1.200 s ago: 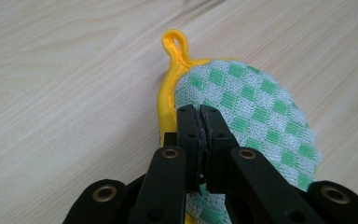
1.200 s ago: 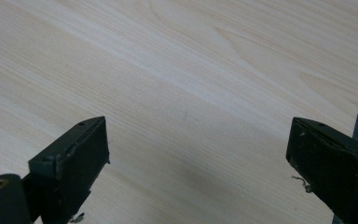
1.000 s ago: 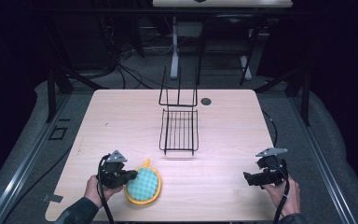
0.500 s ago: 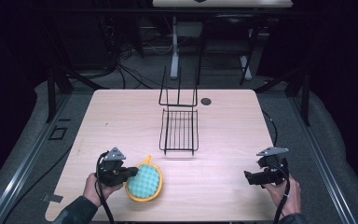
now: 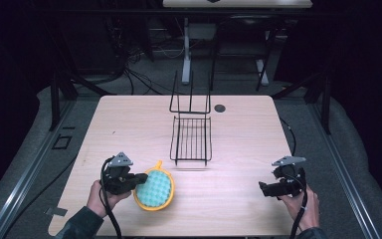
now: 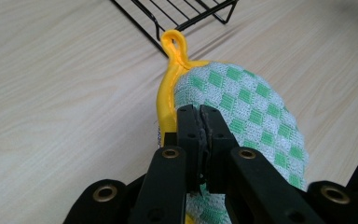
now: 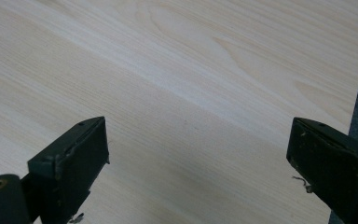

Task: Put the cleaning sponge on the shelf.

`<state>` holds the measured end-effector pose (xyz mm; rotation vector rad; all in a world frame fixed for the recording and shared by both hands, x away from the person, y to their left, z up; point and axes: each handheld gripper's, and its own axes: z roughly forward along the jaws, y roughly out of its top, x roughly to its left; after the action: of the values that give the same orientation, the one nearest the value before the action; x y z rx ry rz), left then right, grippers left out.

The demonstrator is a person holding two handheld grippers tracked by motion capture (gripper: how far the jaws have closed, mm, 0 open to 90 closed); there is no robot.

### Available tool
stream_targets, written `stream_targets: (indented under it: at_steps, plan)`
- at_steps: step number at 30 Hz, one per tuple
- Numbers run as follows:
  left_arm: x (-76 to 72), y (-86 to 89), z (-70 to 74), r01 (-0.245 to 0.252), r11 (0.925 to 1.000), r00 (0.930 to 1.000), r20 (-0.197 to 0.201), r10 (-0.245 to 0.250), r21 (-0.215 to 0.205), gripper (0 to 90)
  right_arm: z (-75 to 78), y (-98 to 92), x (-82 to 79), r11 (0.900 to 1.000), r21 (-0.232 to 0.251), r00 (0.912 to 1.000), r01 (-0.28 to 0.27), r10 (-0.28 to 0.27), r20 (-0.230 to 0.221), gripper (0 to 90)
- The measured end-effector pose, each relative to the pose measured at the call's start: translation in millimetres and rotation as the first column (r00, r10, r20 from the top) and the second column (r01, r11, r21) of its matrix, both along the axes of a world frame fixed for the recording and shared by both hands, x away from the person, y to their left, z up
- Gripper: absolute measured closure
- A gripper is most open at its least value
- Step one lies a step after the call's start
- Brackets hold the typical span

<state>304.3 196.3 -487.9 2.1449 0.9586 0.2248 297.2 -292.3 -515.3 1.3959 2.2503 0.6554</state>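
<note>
A round pot holder point(image 5: 155, 188), green-and-white checked with a yellow rim and a yellow loop point(image 6: 175, 45), sits at the table's front left. My left gripper point(image 5: 140, 178) is shut on its near edge, the cloth pinched between the jaws point(image 6: 201, 122). In the left gripper view the pot holder point(image 6: 242, 102) tilts up off the wood. My right gripper point(image 5: 264, 189) hovers at the front right, jaws wide open over bare tabletop point(image 7: 200, 154), with nothing between them.
A black wire rack point(image 5: 191, 134) stands mid-table, its upright back toward the far edge; its front corner point(image 6: 177, 14) lies just beyond the loop. A small dark disc point(image 5: 220, 107) lies near the far edge. The table's right edge point(image 7: 354, 116) is close to my right gripper.
The left gripper and pot holder have shifted slightly toward the front of the table. The right gripper has barely moved.
</note>
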Motion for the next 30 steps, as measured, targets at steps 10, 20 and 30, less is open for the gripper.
stream_targets:
  at_steps: [10, 20, 30]
  plan:
    - [5.2, 2.2, 10.5, -0.005, 0.9998, 0.9998, 0.017, 0.005, -0.018, 88.0, -0.7, 3.0, 0.5, 1.000, -0.006, 1.0000, -0.007, 0.007, -0.001, 5.0]
    - [11.9, -8.1, 16.2, 0.008, 0.9999, 0.9992, 0.039, -0.007, -0.011, 88.0, 1.2, 1.9, 0.3, 1.000, -0.008, 1.0000, -0.004, 0.005, 0.005, 5.2]
    - [17.6, -8.7, 25.1, 0.005, 0.9998, 0.9986, 0.052, -0.004, -0.020, 88.0, 1.4, 2.4, 0.3, 1.000, -0.013, 0.9999, -0.007, 0.007, 0.008, 5.2]
